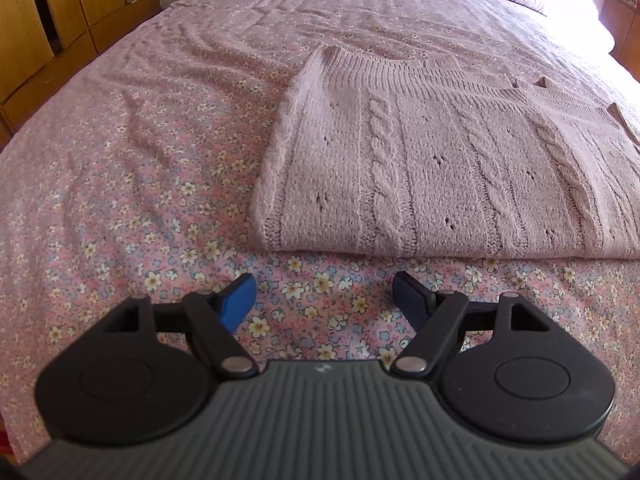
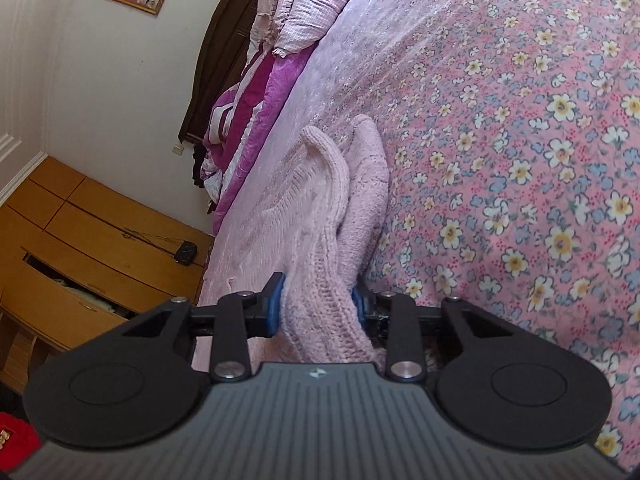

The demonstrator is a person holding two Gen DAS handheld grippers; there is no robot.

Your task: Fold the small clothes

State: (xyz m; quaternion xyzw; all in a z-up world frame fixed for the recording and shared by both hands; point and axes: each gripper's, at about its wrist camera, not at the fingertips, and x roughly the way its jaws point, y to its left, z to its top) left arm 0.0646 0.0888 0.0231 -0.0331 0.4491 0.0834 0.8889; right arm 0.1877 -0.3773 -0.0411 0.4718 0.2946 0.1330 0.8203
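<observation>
Sweater (image 1: 440,152) lies flat on bedsheet (image 1: 120,184), partly folded. Our left gripper (image 1: 324,300) hangs just short of near hem, jaws apart, empty. Our right gripper (image 2: 318,306) has jaws clamped on bunched knit edge. Risk, we judge: thick loose knit slips from clamp mid-fold, or one-sided pull drags sweater askew, wrinkling sheet.

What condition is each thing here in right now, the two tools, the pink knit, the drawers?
Left tool: open, empty, above the bedsheet.
Right tool: shut on the sweater.
Sweater: partly folded, one edge lifted.
Drawer: partly open.
</observation>
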